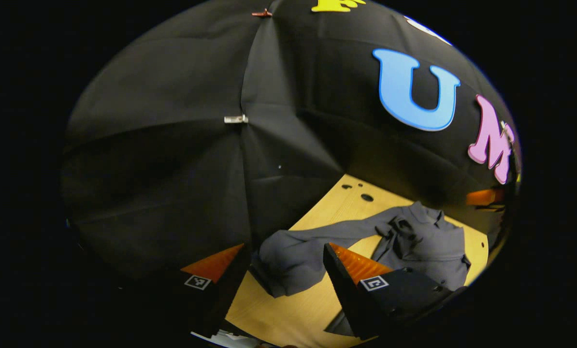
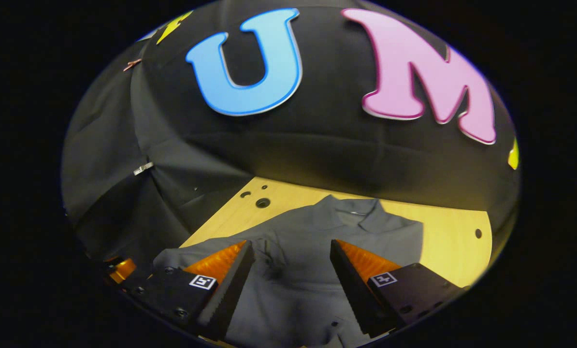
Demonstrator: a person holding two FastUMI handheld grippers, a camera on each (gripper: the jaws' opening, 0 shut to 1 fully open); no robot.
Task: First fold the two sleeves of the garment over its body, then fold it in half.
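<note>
A grey collared garment (image 2: pixel 308 280) lies flat on the wooden table (image 2: pixel 453 246), collar (image 2: pixel 361 212) toward the wall. In the left gripper view its body (image 1: pixel 428 246) is rumpled, and one long sleeve (image 1: pixel 293 263) stretches out toward me across the table (image 1: pixel 279 314). My left gripper (image 1: pixel 286 245) is open, and the sleeve's end lies between its spread fingers. Held above the garment's chest, my right gripper (image 2: pixel 289 241) is open too, with nothing pinched. The other gripper's body (image 2: pixel 119 268) peeks in at the lower left of the right gripper view.
Black cloth walls (image 1: pixel 172 169) close in behind and beside the table. Small round holes (image 2: pixel 263 203) sit in the tabletop near the back corner. Bare wood (image 2: pixel 457 227) shows to the right of the garment. The table's near edge (image 1: pixel 240 299) runs beside the sleeve.
</note>
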